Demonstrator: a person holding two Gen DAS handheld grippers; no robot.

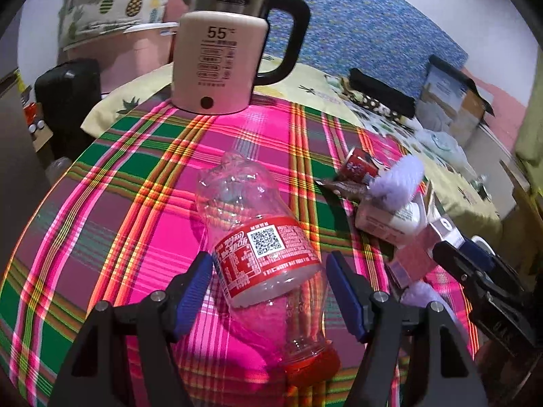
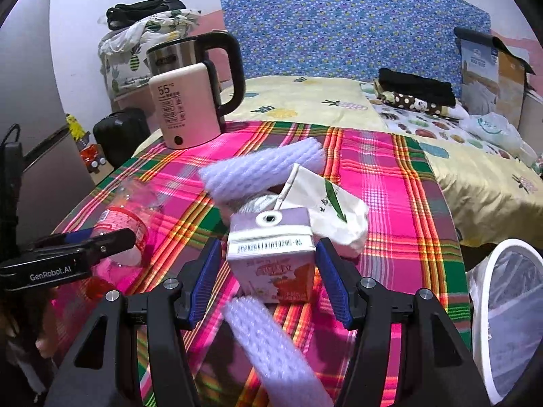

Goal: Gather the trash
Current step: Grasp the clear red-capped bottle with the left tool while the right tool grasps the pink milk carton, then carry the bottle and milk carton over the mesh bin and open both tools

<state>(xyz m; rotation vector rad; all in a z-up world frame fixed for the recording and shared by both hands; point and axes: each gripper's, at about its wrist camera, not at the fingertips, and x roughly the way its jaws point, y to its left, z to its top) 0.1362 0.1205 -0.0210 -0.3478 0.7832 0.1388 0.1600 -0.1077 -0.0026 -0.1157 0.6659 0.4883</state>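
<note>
**Both claws wide, one astride a bottle, one astride a carton**

Left gripper [image 1: 269, 291] has its blue-padded jaws spread wide on either side of a crushed clear plastic bottle [image 1: 261, 237]; the left pad sits right at the edge of the red label, the right pad stands clear of it, and the bottle lies on the cloth, not lifted. Right gripper [image 2: 269, 279] is equally wide, its pads flanking a small drink carton [image 2: 271, 257] that stands on the cloth; whether either pad actually touches the carton I cannot tell.

Going from the biggest thing down: the bed with its yellow pineapple-print sheet [image 2: 305, 101] fills the background, backed by a blue patterned headboard [image 2: 339, 23]. Over its near part lies the pink, green and orange plaid cloth [image 2: 390, 183] on which all the trash rests. At the right edge stands a white bin with a clear plastic liner [image 2: 509, 305]. An electric kettle [image 1: 217, 64] on a cream base showing "55" sits at the far side of the plaid cloth.

The bottle lies on its side, its red cap [image 1: 314, 364] towards the camera. Two pale lilac foam sleeves [image 2: 261, 169] lie near the carton, one behind it and one in front, under the right gripper. A crumpled white paper packet [image 2: 332, 207] leans just behind the carton, and a red wrapper [image 1: 358, 166] lies farther back.
</note>
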